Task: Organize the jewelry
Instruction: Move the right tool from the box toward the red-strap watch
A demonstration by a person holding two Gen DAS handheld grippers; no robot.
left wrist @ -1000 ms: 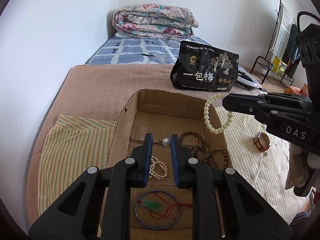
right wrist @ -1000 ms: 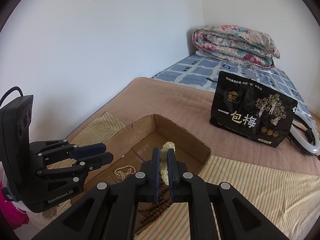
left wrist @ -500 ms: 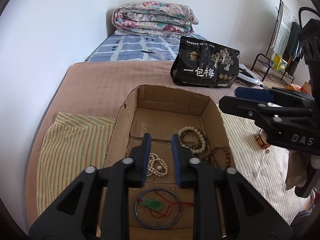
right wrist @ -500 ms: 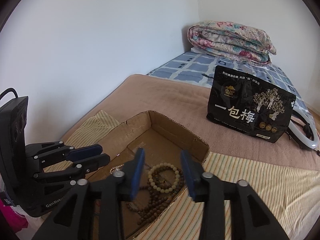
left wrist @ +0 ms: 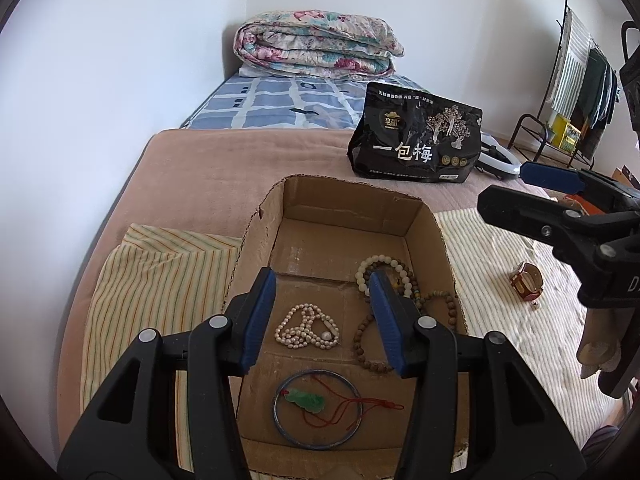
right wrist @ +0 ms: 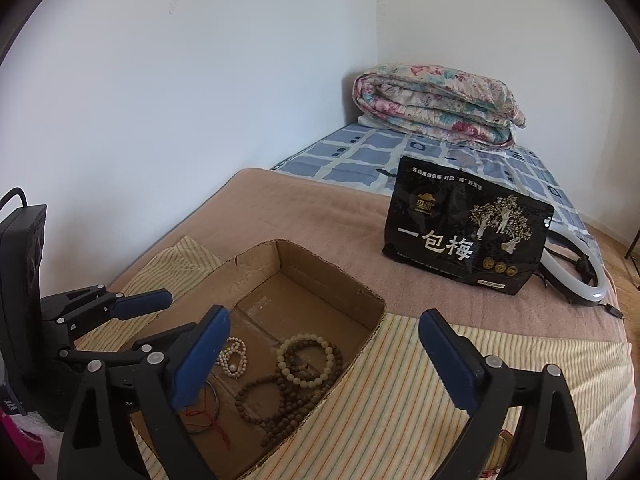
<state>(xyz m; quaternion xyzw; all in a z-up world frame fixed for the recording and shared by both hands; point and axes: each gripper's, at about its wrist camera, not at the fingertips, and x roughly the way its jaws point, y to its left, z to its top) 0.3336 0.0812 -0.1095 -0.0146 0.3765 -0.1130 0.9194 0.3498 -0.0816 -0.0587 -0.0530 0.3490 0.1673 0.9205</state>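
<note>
Cardboard box (left wrist: 424, 220): open-topped, at the centre of the left wrist view, sitting on the bed; it holds all the jewelry listed below except the red piece.
Pale bead bracelet (left wrist: 384, 260): in the box's right half, lying on top of the brown beads; in the right wrist view it sits at lower centre (right wrist: 306, 360).
Brown bead strand (left wrist: 448, 304): coiled along the box's right wall, touching the pale bracelet.
Pearl necklace (left wrist: 306, 328): bunched in the middle of the box floor, apart from the brown beads.
Blue bangle (left wrist: 318, 410): flat on the near part of the box floor, ringed around a green pendant (left wrist: 306, 400) on a red cord.
Small red jewelry piece (left wrist: 526, 282): outside the box, at the right of the left wrist view, on the striped cloth (left wrist: 500, 328).
Left gripper (left wrist: 322, 320): above the box, jaws spread apart with nothing between them; the pearls show in the gap.
Right gripper (right wrist: 324, 356): jaws spread wide and empty, over the box's right edge and the striped cloth.
Black snack bag (left wrist: 416, 136): standing beyond the box on the brown blanket (left wrist: 208, 172).
Folded floral quilt (left wrist: 316, 46): at the top centre, on the blue checked sheet.
Ring light (right wrist: 576, 280): lying behind the black bag, partly hidden.
</note>
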